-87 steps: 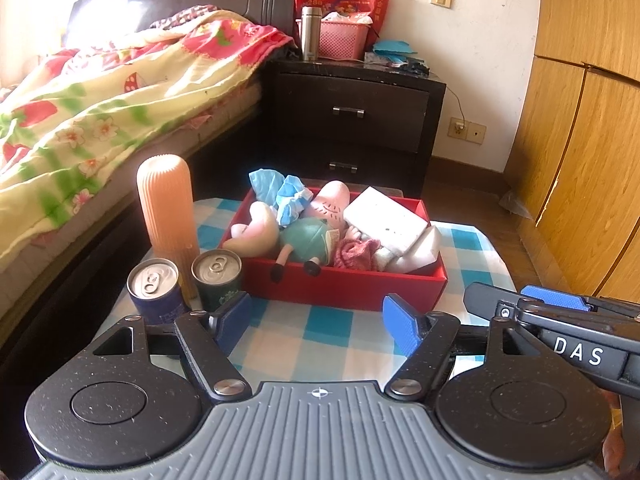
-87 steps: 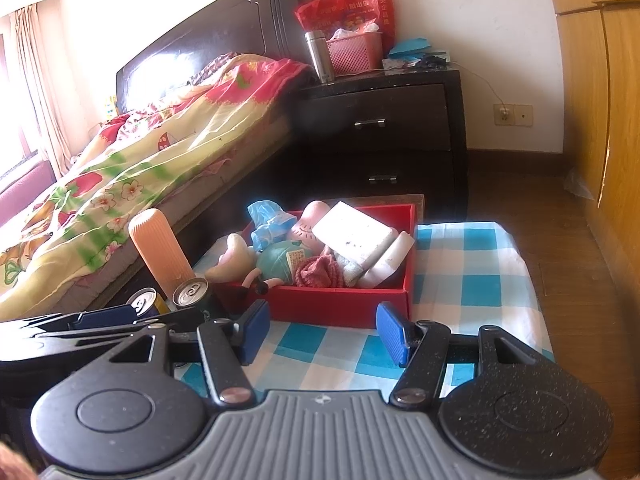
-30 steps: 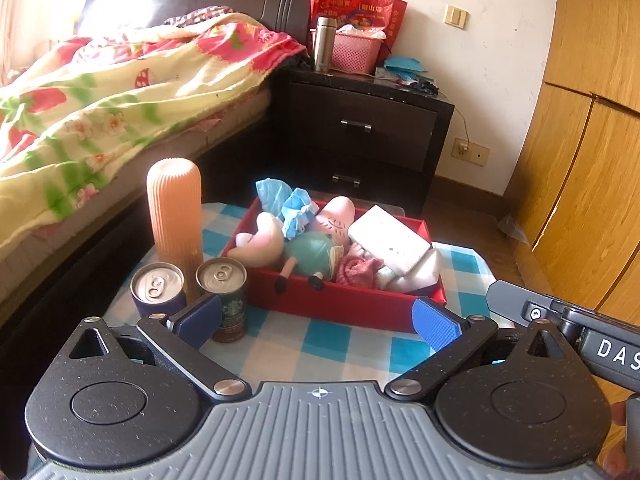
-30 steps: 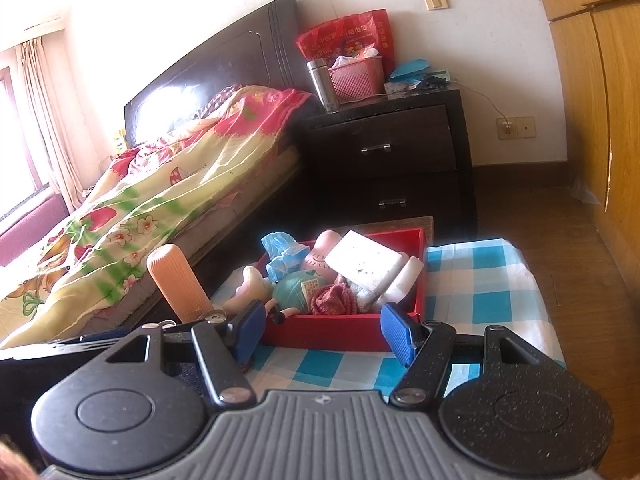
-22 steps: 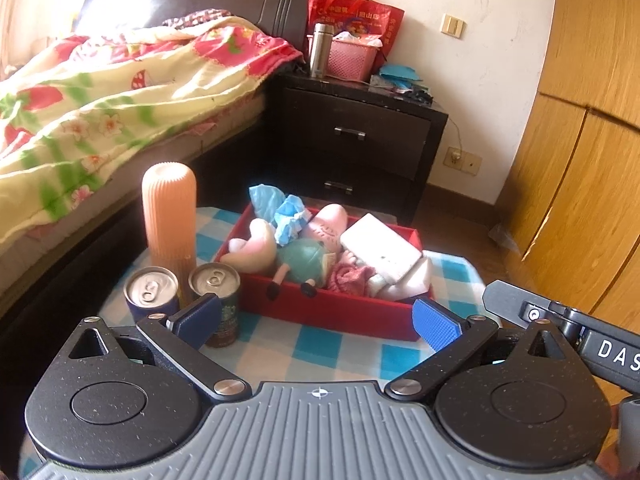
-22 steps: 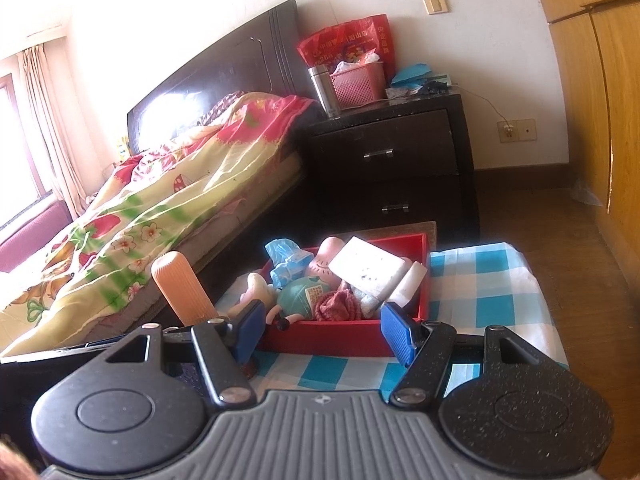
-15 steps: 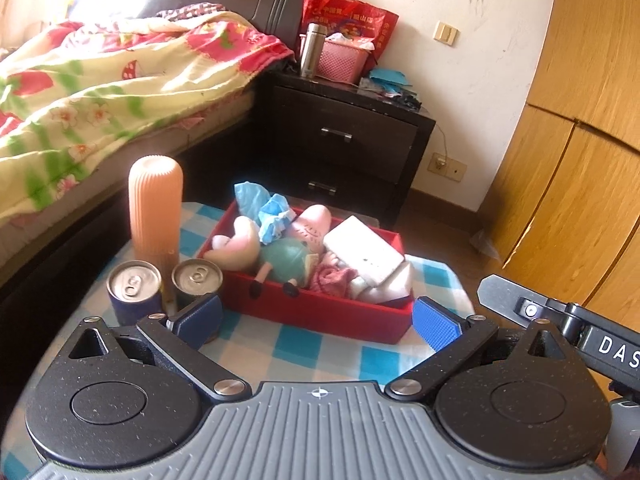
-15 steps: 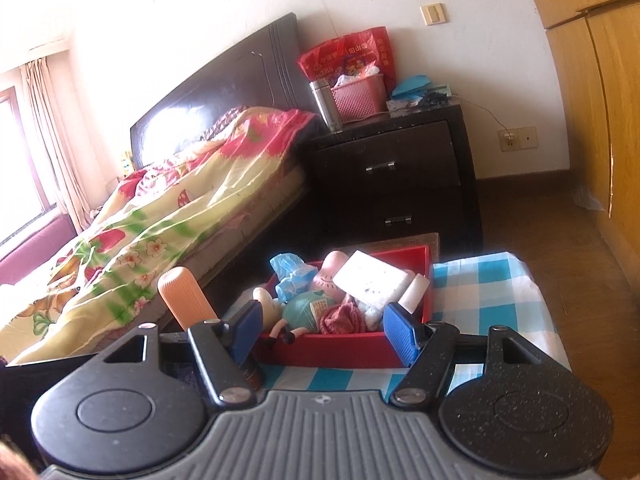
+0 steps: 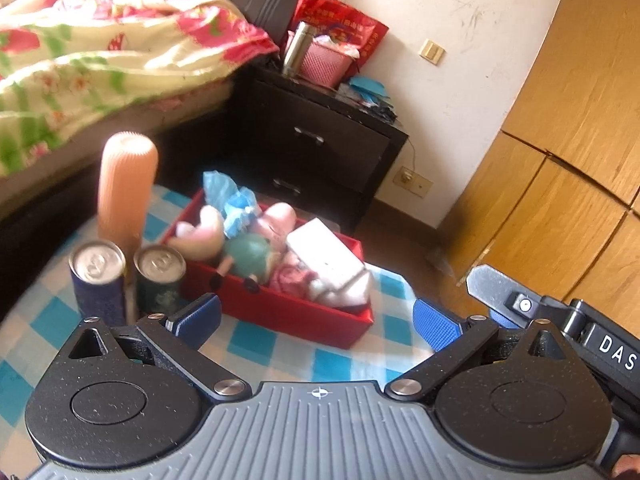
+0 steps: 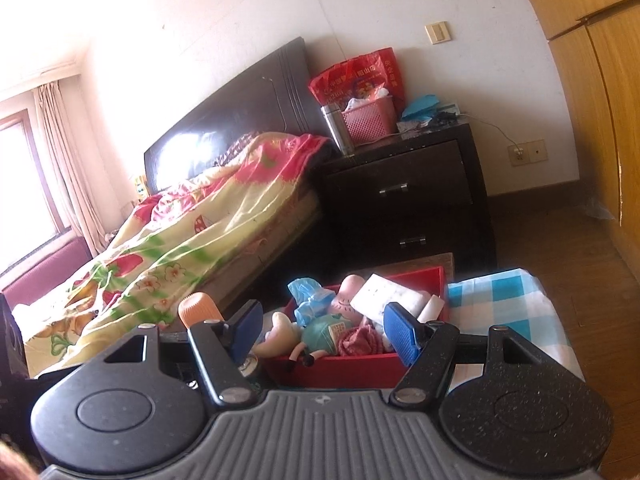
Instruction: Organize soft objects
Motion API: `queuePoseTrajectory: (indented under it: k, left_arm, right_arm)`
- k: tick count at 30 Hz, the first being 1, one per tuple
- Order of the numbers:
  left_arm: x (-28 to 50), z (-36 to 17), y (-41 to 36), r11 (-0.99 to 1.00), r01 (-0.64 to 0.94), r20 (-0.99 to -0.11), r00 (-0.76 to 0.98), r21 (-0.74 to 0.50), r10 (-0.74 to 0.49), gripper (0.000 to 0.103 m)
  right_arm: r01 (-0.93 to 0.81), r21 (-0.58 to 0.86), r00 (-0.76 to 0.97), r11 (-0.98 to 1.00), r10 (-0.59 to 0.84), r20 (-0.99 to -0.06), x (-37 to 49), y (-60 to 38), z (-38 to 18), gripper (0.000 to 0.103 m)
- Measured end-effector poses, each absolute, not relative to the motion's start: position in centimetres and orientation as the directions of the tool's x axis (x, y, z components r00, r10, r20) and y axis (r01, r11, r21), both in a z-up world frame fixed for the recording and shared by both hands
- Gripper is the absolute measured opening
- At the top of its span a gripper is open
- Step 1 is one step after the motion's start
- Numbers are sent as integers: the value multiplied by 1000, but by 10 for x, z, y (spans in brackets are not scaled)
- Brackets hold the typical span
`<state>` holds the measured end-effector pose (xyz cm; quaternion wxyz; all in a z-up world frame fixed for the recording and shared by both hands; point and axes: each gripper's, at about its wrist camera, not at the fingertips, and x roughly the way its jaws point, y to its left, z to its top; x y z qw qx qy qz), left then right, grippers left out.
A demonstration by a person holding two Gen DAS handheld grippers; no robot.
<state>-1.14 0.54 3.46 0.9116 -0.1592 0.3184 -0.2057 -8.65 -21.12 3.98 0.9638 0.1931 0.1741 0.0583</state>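
A matt red box [image 9: 280,316] holds plush toys [image 9: 248,254] of soft cloth. Two cans [image 9: 96,258] have shiny metal tops. Checked cloth [image 9: 280,352] covers the desk. The far nightstand [image 10: 404,188] is dark glossy wood.

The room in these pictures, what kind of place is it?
Most likely a bedroom in a home. A bed with a flowered quilt stands beside a dark nightstand, and wooden wardrobe doors line the other wall.
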Motion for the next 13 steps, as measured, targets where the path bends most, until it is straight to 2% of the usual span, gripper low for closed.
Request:
queuePoseTrajectory:
  k: [5, 13]
  left_arm:
    - [-6, 28, 12, 801, 281, -506, 654, -528, -563, 97]
    - [-2, 21, 10, 716, 288, -483, 575, -636, -660, 97]
  right_arm:
    - [-51, 399, 937, 915, 181, -297, -88, -212, 43, 46]
    - [-51, 439, 941, 897, 190, -281, -89, -218, 46, 46]
